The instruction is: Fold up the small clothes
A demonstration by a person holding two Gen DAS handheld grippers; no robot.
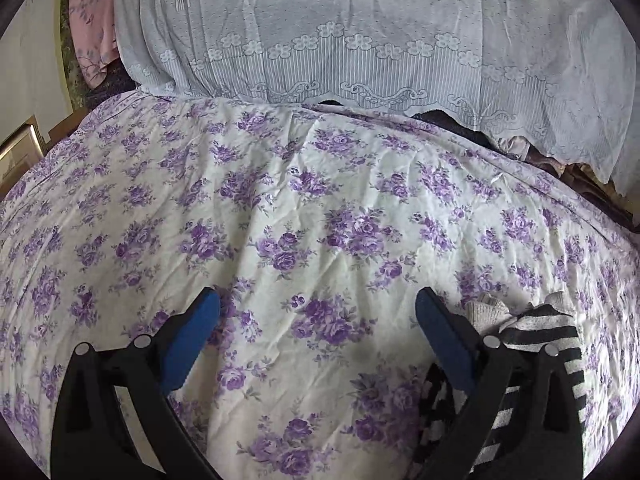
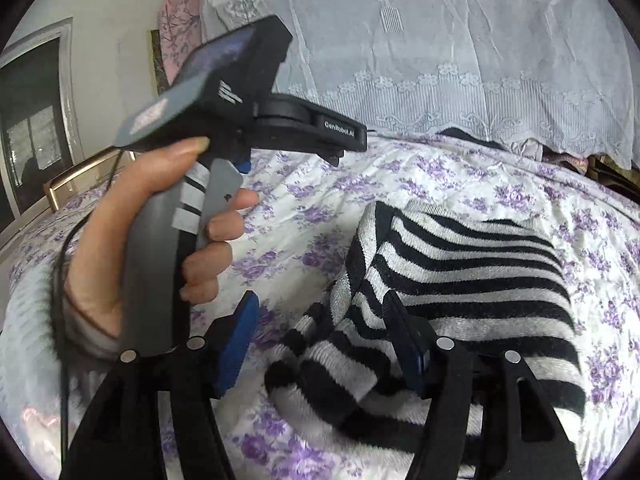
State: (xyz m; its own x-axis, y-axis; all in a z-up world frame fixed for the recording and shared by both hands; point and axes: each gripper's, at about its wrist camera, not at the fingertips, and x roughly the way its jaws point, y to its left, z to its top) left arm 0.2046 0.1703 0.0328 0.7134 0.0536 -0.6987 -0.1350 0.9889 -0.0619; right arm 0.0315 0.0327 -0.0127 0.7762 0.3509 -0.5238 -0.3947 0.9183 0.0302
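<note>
Blue-padded fingers [image 2: 236,340] of the right gripper [image 2: 324,344] are standing spread around a fold of the black-and-white striped knit garment [image 2: 460,256], pads not pinching it. That garment is lying folded on the purple-flowered bedsheet [image 1: 280,200]. Beside it, the left gripper [image 1: 318,324] is hovering over bare sheet, jaws wide apart, its handle gripped by the person's left hand [image 2: 160,232].
</note>
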